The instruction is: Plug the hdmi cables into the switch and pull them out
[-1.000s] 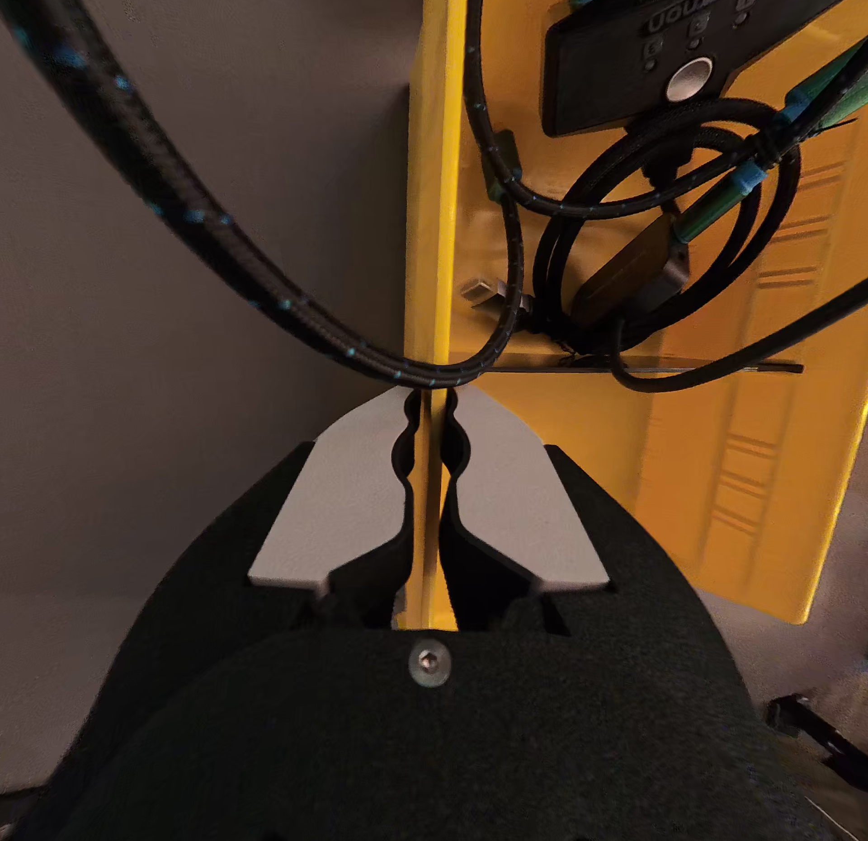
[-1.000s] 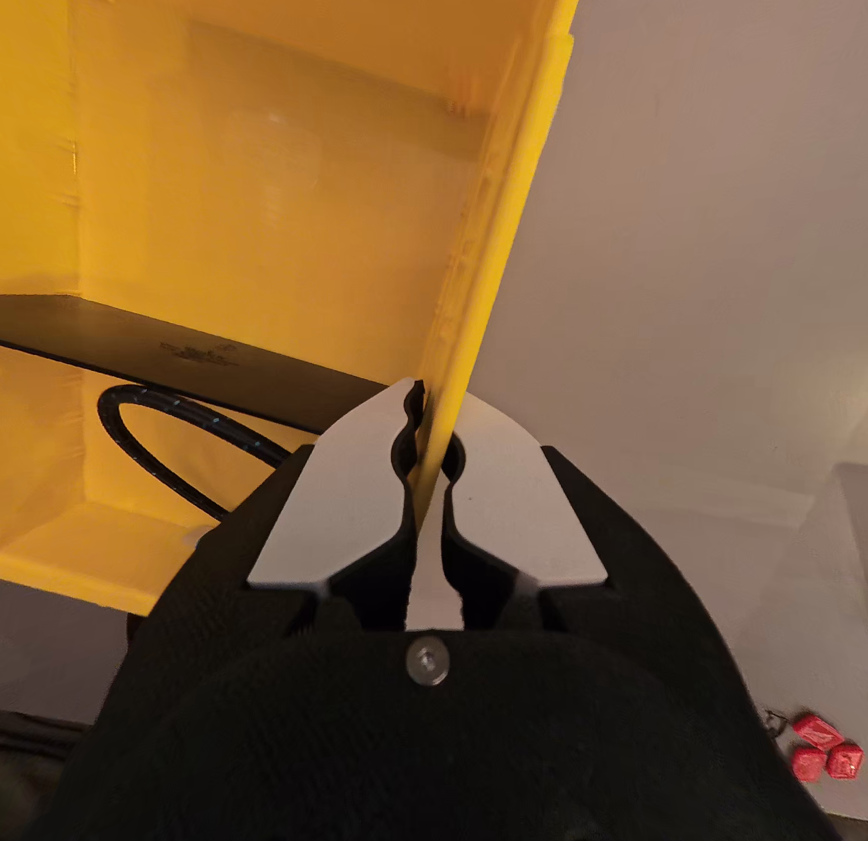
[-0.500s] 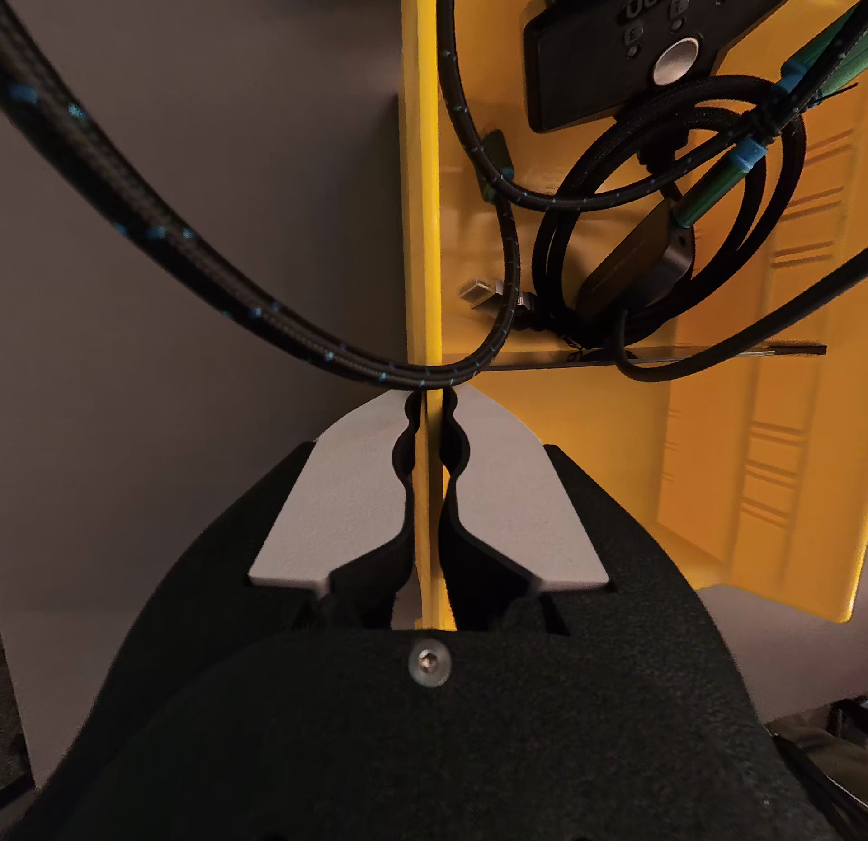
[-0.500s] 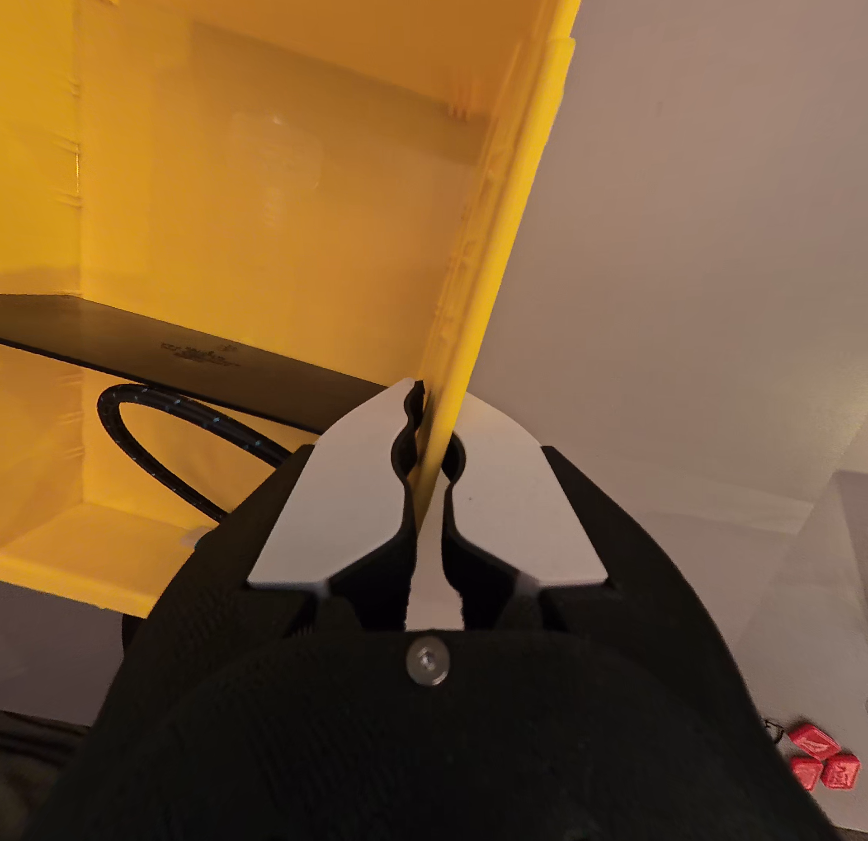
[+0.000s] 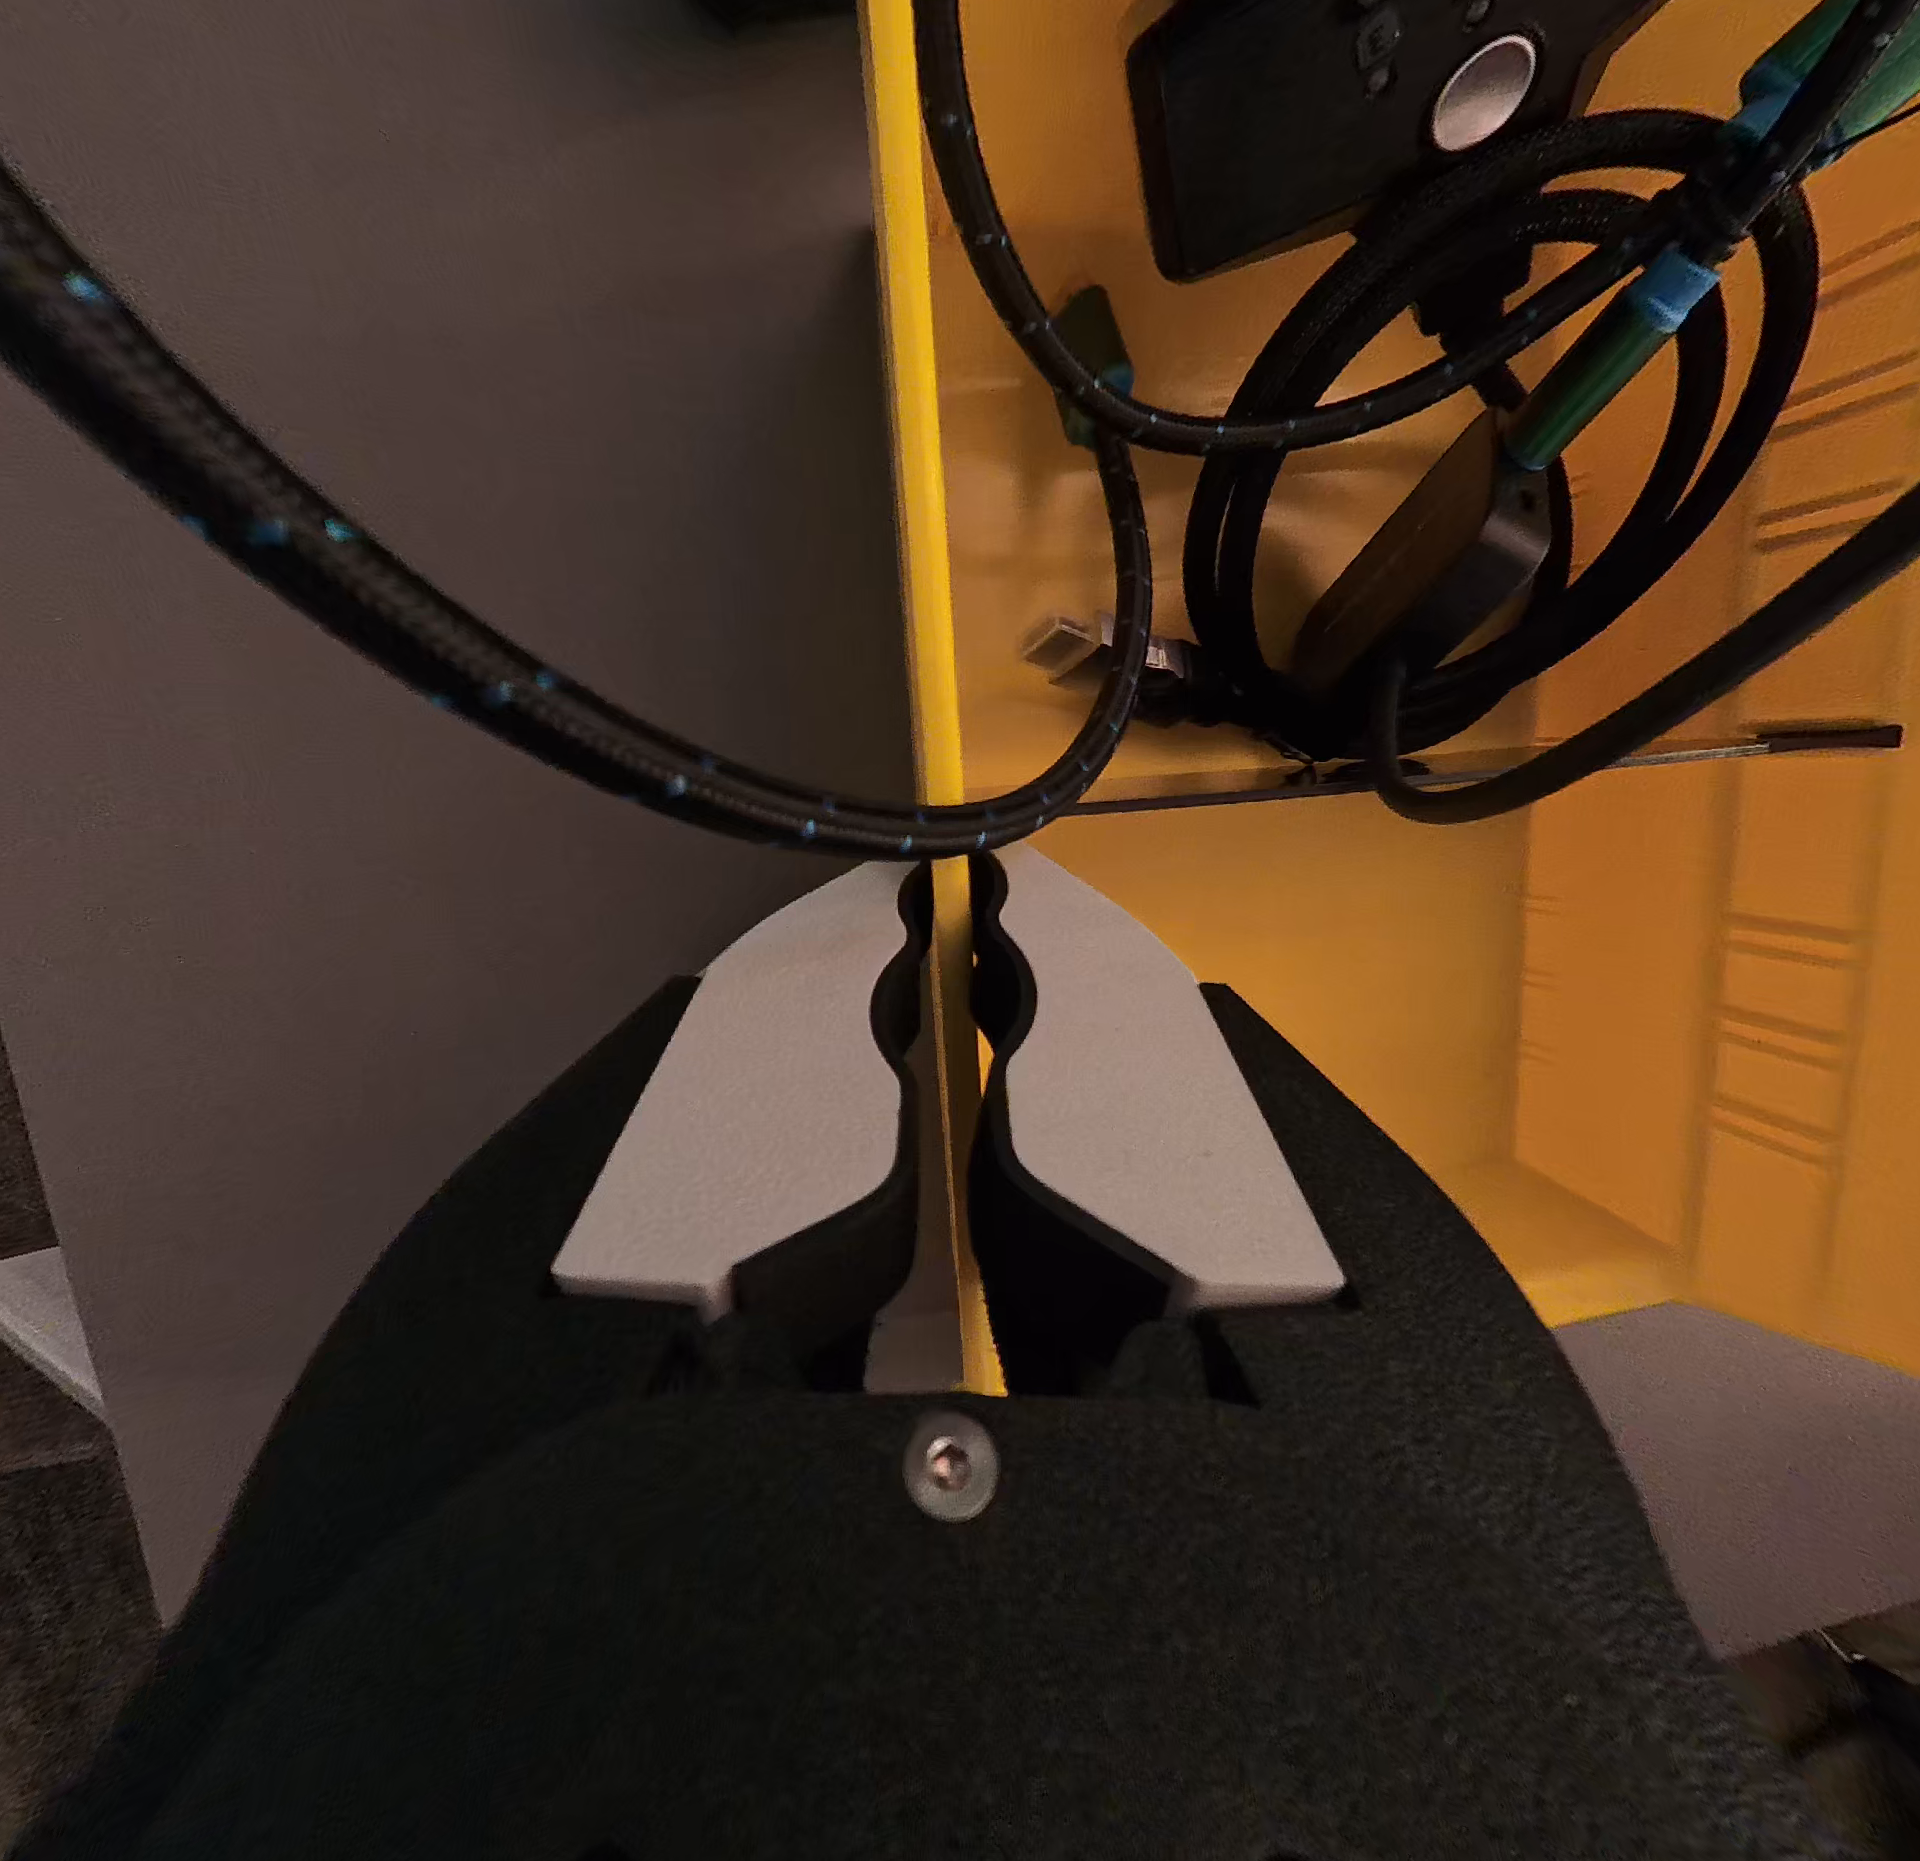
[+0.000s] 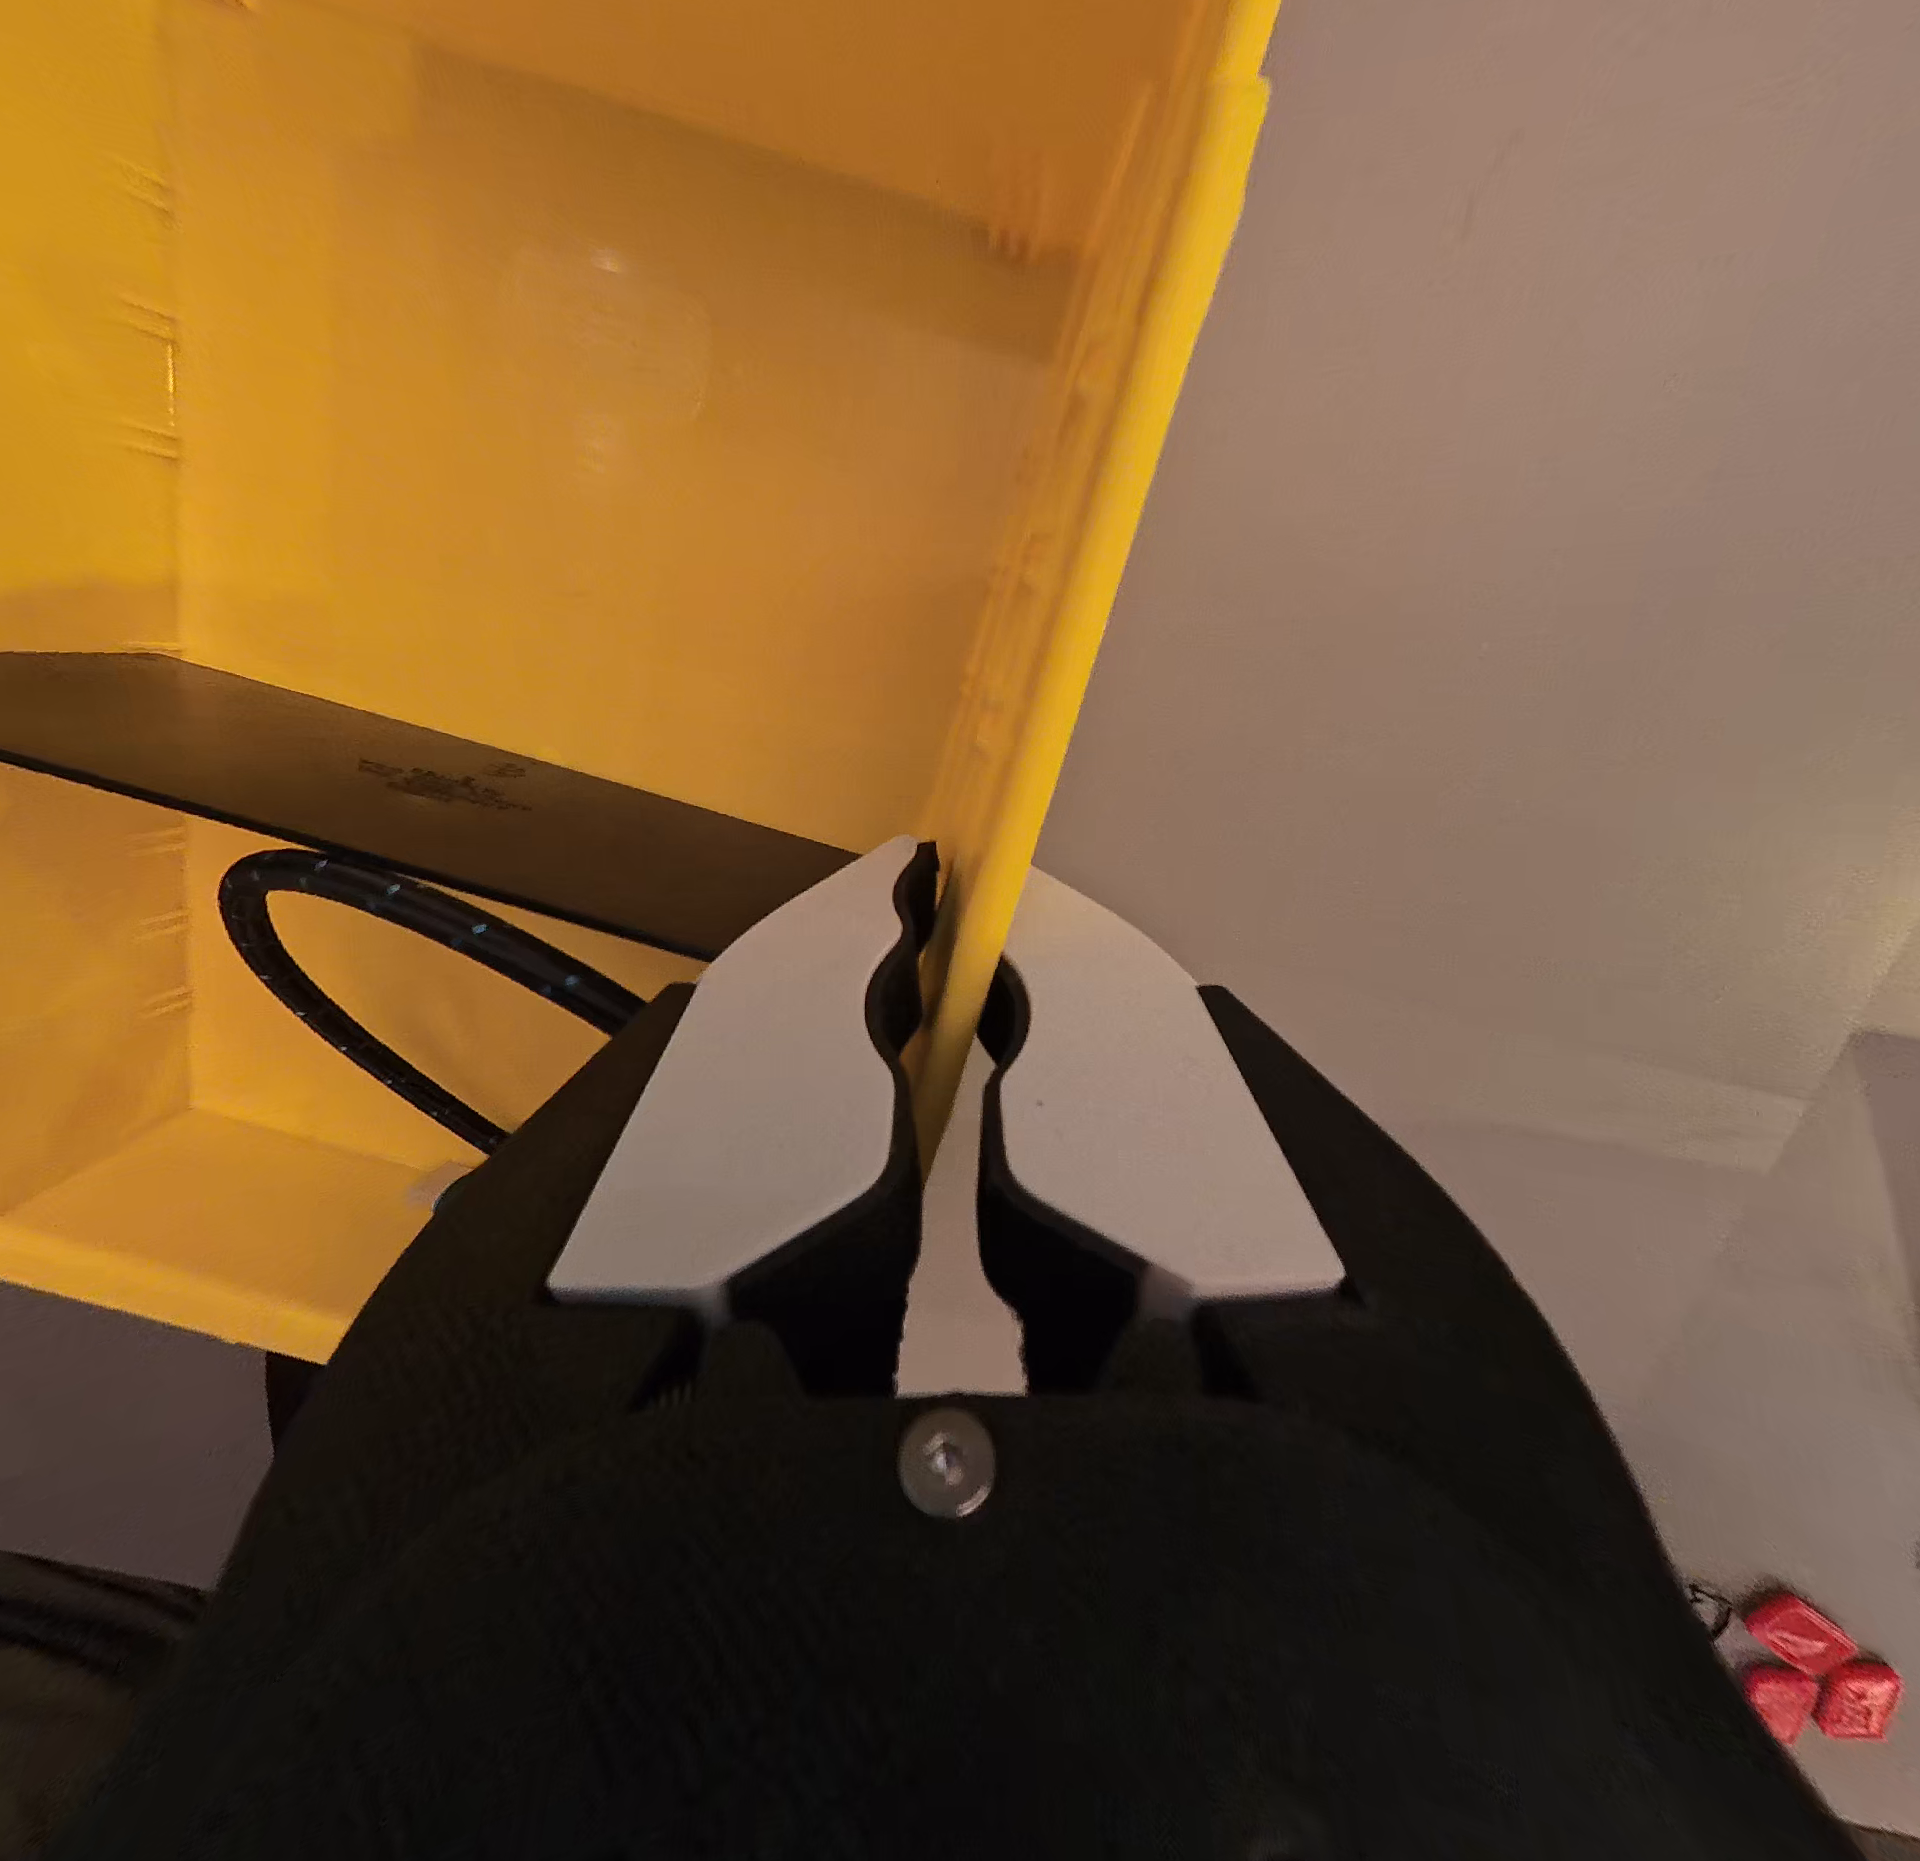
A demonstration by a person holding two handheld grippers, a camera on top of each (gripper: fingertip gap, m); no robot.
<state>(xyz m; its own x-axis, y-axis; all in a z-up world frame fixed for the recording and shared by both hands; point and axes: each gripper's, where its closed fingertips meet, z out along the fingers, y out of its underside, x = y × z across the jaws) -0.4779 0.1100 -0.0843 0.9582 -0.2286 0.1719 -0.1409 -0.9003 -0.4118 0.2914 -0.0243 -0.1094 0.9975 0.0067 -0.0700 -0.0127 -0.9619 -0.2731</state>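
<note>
Yellow bin (image 5: 902,377) walls clamped, both grippers

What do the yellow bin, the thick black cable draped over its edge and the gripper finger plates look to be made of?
Yellow bin: likely moulded plastic, glossy; it shows soft reflections and ribbed walls. Thick black cable: braided fabric sleeve, black with blue flecks; the weave is visible. Finger plates: flat, matt light grey, metal or painted plastic, cannot tell; black wavy pads line their inner edges. Both the left gripper and right gripper clamp bin walls.

Braided cable (image 5: 582,689) across yellow bin wall (image 5: 914,461)
</note>
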